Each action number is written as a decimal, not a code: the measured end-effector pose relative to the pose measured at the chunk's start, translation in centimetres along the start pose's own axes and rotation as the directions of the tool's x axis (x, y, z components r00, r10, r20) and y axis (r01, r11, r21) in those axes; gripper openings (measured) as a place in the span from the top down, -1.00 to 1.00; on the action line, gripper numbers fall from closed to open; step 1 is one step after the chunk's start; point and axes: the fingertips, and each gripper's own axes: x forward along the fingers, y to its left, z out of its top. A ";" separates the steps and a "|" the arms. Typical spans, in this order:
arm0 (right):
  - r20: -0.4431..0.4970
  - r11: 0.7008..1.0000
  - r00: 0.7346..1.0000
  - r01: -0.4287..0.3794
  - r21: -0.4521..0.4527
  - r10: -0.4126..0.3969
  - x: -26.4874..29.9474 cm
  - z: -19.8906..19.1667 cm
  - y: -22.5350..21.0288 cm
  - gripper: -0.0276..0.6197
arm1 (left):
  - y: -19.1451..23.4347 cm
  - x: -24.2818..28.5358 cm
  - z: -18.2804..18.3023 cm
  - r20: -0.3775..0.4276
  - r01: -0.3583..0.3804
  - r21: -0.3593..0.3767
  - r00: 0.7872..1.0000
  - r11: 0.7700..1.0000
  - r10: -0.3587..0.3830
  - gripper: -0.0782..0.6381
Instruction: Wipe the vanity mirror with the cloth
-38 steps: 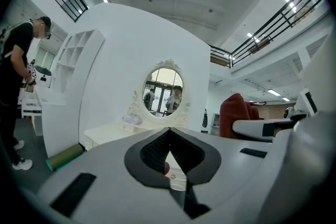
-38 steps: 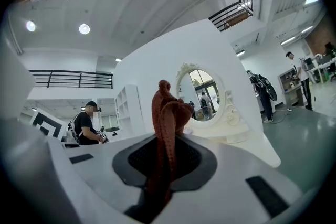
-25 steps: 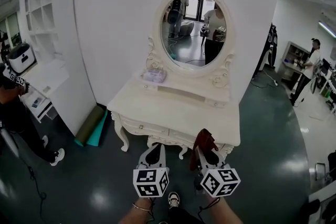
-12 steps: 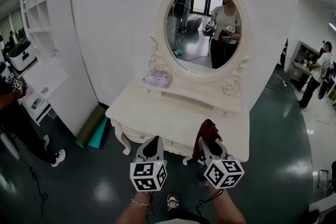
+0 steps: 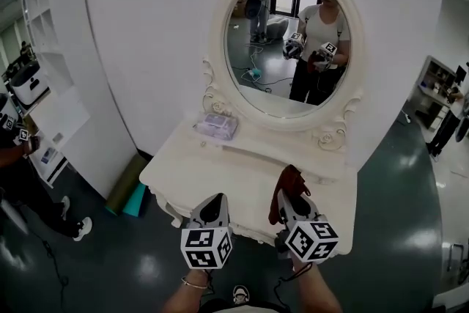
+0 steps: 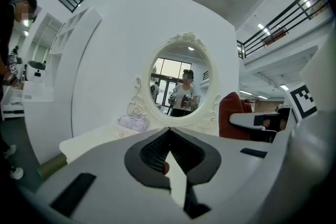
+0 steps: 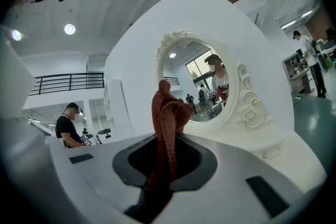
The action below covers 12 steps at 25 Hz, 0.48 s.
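Head view: the oval vanity mirror (image 5: 289, 40) stands upright in its ornate cream frame at the back of a cream bench (image 5: 234, 168), against a white wall. A pale packet (image 5: 216, 126) lies on the bench's raised back ledge, just below the mirror's lower left edge. The left gripper (image 5: 213, 206) and right gripper (image 5: 292, 201) hover side by side over the bench's front edge, well apart from the glass. A dark red cloth (image 5: 287, 185) sticks out of the right gripper toward the mirror. Rolled mats (image 5: 128, 187) lie on the dark floor (image 5: 381, 187) to the left of the bench, beside a white shelf unit (image 5: 51, 48).

Left gripper view: the left gripper (image 6: 168, 132) has its jaws closed tip to tip with nothing between them. The mirror (image 6: 181, 89) is straight ahead, and the cloth (image 6: 231, 115) shows off to the right (held in the other gripper).

Right gripper view: the right gripper (image 7: 169, 150) is clamped on the cloth (image 7: 168, 118), which runs through the jaws and rises past the tips in a twisted bunch. The mirror (image 7: 202, 89) is beyond it, slightly right, not touched by the cloth. A person (image 7: 68, 126) in a dark shirt stands far left.
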 end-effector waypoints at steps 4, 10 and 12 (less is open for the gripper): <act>-0.025 0.999 1.000 -0.012 0.033 0.013 2.7 -0.5 -1.4 0.72 | 1.3 2.5 0.4 -0.017 -0.023 0.020 1.000 1.000 0.024 0.77; -0.057 0.998 0.998 0.010 0.058 -0.006 6.0 -1.1 -3.2 0.72 | 2.4 6.9 1.7 -0.017 0.004 0.017 1.000 1.000 -0.004 0.77; -0.046 0.999 0.999 0.025 0.045 -0.023 7.3 -0.4 -3.7 0.72 | 2.7 8.8 2.5 -0.010 0.028 0.024 1.000 0.999 -0.028 0.77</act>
